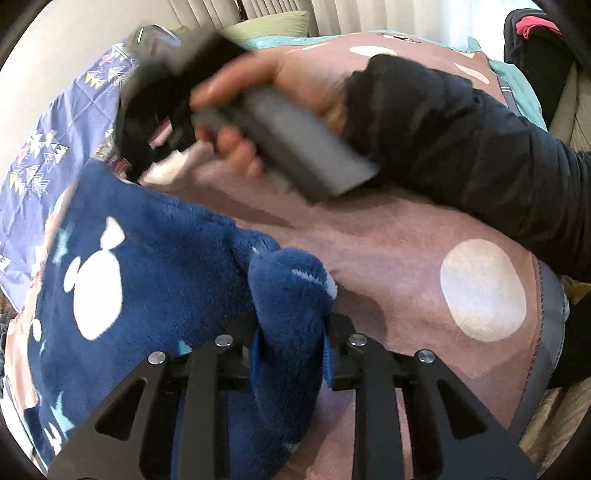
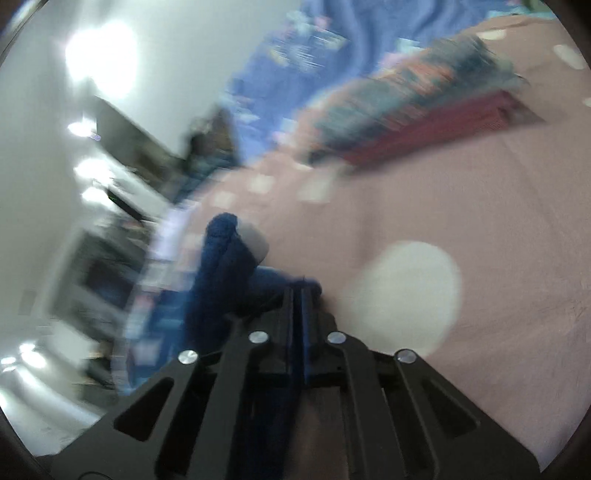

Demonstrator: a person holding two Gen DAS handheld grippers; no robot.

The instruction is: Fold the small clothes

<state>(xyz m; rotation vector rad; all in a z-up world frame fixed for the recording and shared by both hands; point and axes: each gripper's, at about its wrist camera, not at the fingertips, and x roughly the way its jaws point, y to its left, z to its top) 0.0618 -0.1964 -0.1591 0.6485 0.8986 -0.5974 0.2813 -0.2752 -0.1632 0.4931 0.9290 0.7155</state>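
Observation:
A dark blue fleece garment [image 1: 155,266] with white shapes lies on a pink bedspread [image 1: 388,258] with white dots. My left gripper [image 1: 292,328] is shut on a thick bunched fold of it, and the fleece bulges up between the blue pads. In the blurred right wrist view, my right gripper [image 2: 297,293] has its jaws pressed together. A thin edge of the blue fleece garment [image 2: 221,266] is pinched at the tips and rises to their left. The person's hand [image 1: 255,107], in a black sleeve, holds that gripper's grey handle beyond the garment.
A stack of folded clothes [image 2: 424,107], red at the bottom, sits farther back on the bed. A purple patterned sheet [image 1: 48,140] lies along the white wall. A green pillow [image 1: 277,26] is at the head of the bed, and dark bags [image 1: 535,37] are at the right.

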